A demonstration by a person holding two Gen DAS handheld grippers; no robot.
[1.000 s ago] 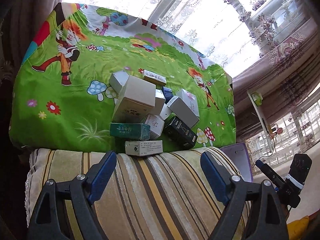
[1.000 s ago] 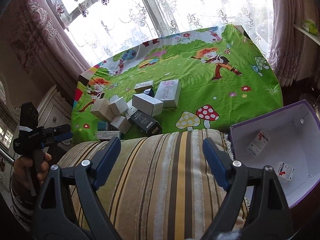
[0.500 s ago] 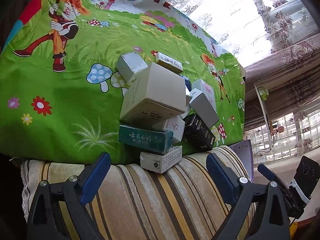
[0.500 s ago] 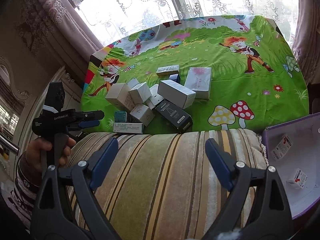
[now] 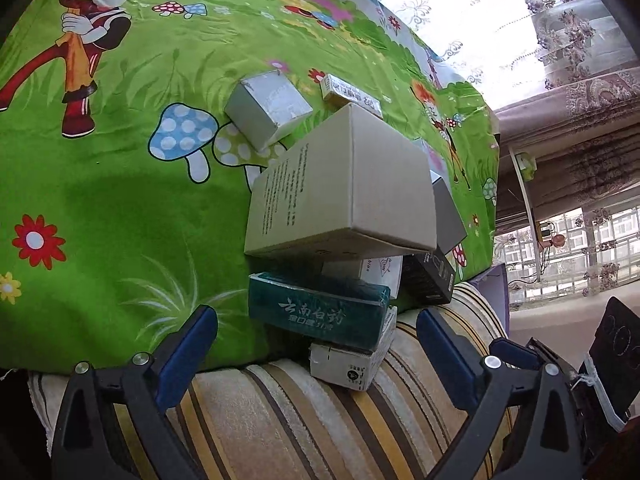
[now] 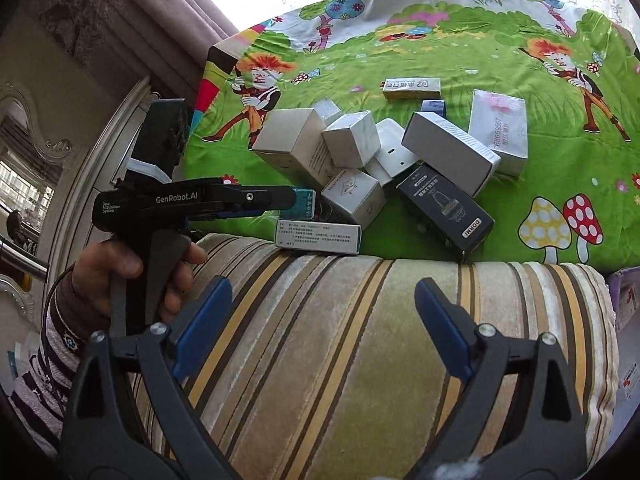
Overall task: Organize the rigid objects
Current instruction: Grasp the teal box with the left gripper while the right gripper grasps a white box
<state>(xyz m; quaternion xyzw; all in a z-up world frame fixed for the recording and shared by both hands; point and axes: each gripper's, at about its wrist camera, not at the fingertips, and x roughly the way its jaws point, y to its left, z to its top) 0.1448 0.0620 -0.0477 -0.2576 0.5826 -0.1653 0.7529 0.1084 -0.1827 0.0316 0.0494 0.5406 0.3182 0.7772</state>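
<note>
Left gripper (image 5: 316, 332): jaws wide, just been opening, nothing gripped; it hangs over the striped cushion (image 5: 280, 420), aimed at the teal box (image 5: 318, 312). Teal box lies on the white label box (image 5: 348, 368), under the big beige box (image 5: 344, 188). Pile sits on the green cloth (image 5: 120, 200) at the cushion's edge. Black box (image 6: 444, 206) right of centre. Right gripper (image 6: 323, 320): jaws wide, just been opening, empty, above the cushion.

Both wrist views downward, shared boxes (image 5: 340, 184)

"GenRobot.AI" on left gripper (image 6: 256, 200); "DORMI" on black box (image 6: 444, 206).
</note>
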